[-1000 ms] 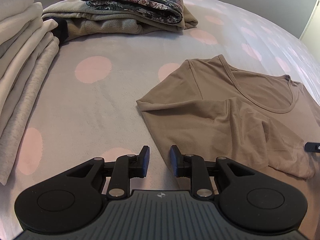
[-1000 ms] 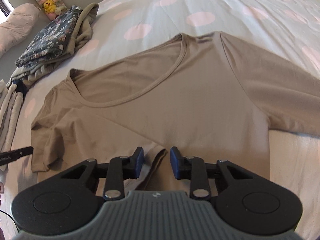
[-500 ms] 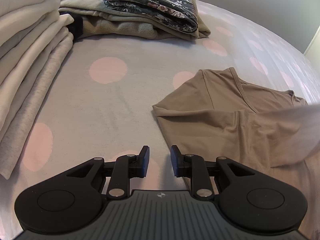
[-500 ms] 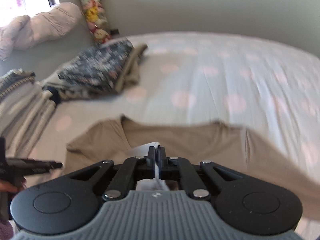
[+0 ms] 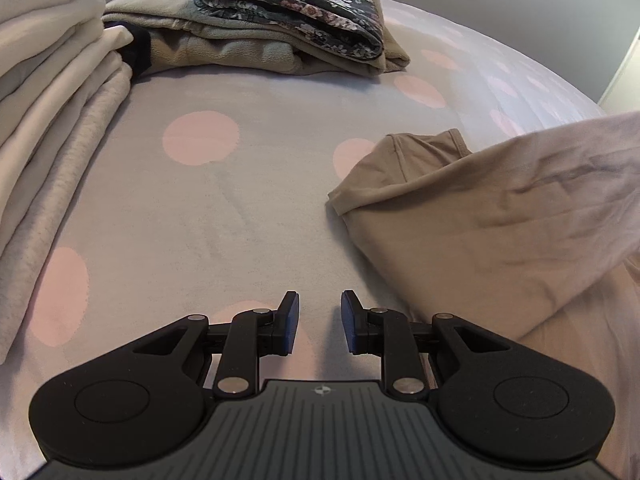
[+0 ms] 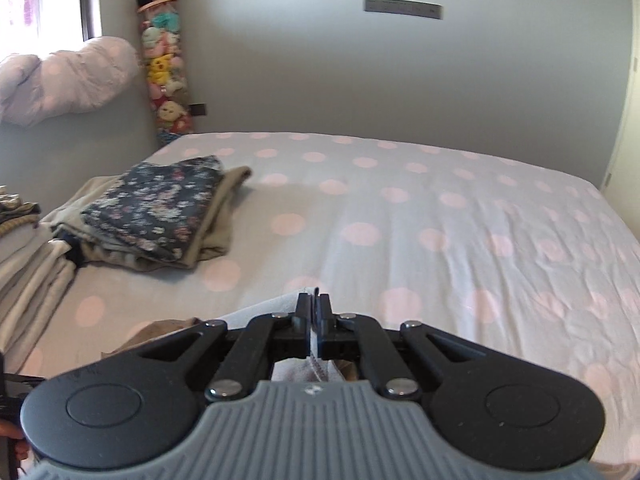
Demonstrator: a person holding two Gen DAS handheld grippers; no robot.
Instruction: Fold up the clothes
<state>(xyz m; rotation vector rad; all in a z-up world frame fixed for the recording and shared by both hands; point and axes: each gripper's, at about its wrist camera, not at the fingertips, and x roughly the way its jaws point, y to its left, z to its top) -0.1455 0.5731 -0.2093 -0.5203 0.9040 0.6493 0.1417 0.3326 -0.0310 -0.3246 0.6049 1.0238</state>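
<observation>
Right fingers (image 6: 319, 312) pinched on tan shirt (image 5: 472, 216) hem, left fingers (image 5: 294, 320) parted, empty.

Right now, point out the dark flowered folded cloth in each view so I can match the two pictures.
Left wrist view: the flowered cloth lies at the top centre, on top of a beige folded pile.
Right wrist view: the flowered cloth lies at middle left, on the same pile, left of the right gripper.
Shared landmark: the stack of pale folded laundry along the left edge of both.
</observation>
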